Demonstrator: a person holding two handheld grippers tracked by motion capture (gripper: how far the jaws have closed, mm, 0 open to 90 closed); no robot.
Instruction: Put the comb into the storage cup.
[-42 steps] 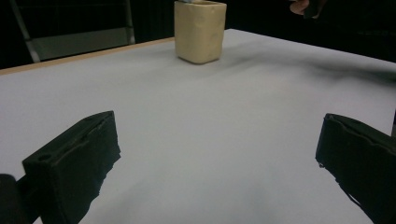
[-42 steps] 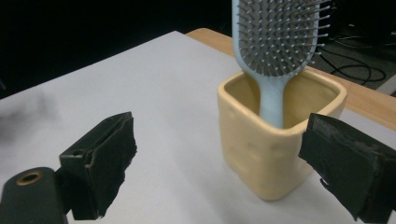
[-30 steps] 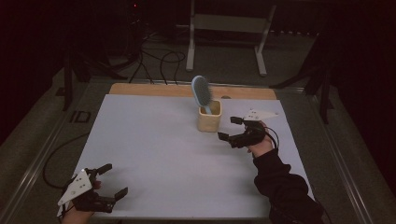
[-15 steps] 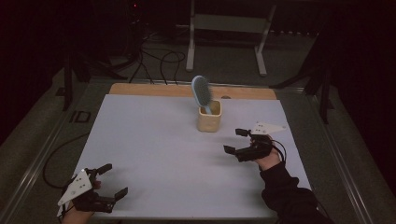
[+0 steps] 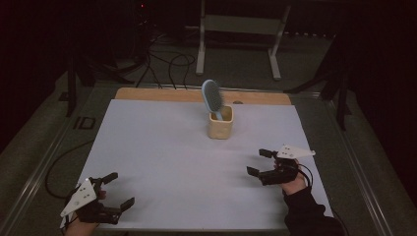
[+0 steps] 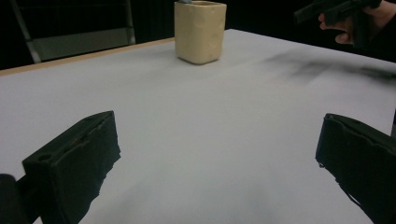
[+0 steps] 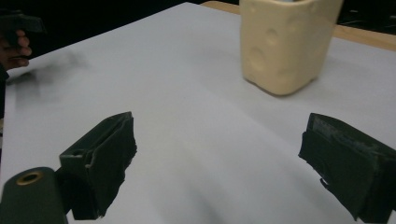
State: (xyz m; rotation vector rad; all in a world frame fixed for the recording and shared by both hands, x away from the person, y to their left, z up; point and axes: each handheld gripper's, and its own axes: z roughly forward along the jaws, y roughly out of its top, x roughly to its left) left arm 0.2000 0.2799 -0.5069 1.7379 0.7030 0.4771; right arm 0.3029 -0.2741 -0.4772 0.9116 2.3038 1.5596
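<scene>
A white table top [image 5: 162, 162] with a wooden far edge carries one cream holder [image 5: 220, 123].

Hairbrush [image 5: 211, 97] upright in cup [image 5: 220, 126]

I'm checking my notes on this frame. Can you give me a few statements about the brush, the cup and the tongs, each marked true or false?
1. The hairbrush stands in the cream cup. True.
2. The right tongs grip the cup. False: they are open and apart from it.
3. The left tongs are open and hold nothing. True.
4. The cup lies on its side. False: it stands upright on the white table.
</scene>
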